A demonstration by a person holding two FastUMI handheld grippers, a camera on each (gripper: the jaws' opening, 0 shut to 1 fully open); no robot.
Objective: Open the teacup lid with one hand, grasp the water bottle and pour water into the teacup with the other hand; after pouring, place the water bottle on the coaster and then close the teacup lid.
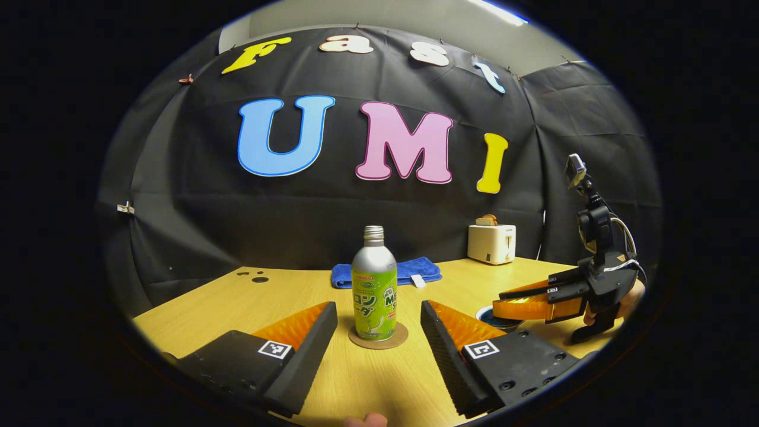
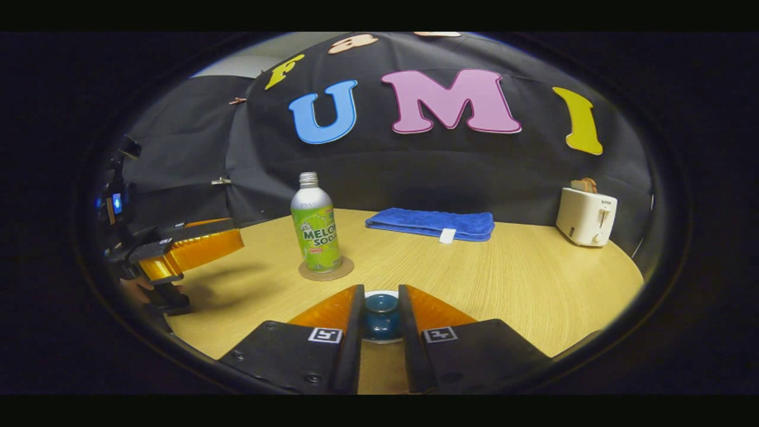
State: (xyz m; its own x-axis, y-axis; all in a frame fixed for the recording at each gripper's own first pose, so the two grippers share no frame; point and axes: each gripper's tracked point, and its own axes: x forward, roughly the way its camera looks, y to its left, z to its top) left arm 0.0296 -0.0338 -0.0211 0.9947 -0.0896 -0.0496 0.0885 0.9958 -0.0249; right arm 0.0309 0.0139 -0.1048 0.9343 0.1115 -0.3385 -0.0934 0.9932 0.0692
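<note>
While the bottle [image 1: 374, 283] stands upright on its coaster [image 1: 378, 337] near the middle of the table [image 1: 296, 290], the left gripper [image 1: 378, 332] waits just short of it, fingers [image 1: 308, 344] spread wide apart with bottle and coaster framed in the gap between them and neither finger touching either one. Taking the bottle as the mark in the left gripper view: left of it and farther back, small dark marks dot the tabletop; directly behind it lies a folded blue towel [image 1: 385, 273]; right of it and toward the far edge sits a white toaster [image 1: 491, 243] with bread in its slot; right of it and nearer the camera, the right gripper [image 1: 504, 308] reaches in from the side over a round, dark-blue-topped teacup [image 1: 495, 317], a hand [image 1: 628, 299] behind it. In the right gripper view, the left gripper [image 2: 237, 237] comes in from the left of the bottle [image 2: 315, 224], which stands on the coaster [image 2: 326, 270]; right of the bottle and behind lie the towel [image 2: 431, 224] and, farther right, the toaster [image 2: 586, 216]. Nearer than the bottle, the right gripper [image 2: 381, 314] has its fingers [image 2: 353, 320] drawn in narrowly on either side of the lid knob [image 2: 381, 317], pressed against both its flanks, with the white rim of the teacup just showing behind it.
</note>
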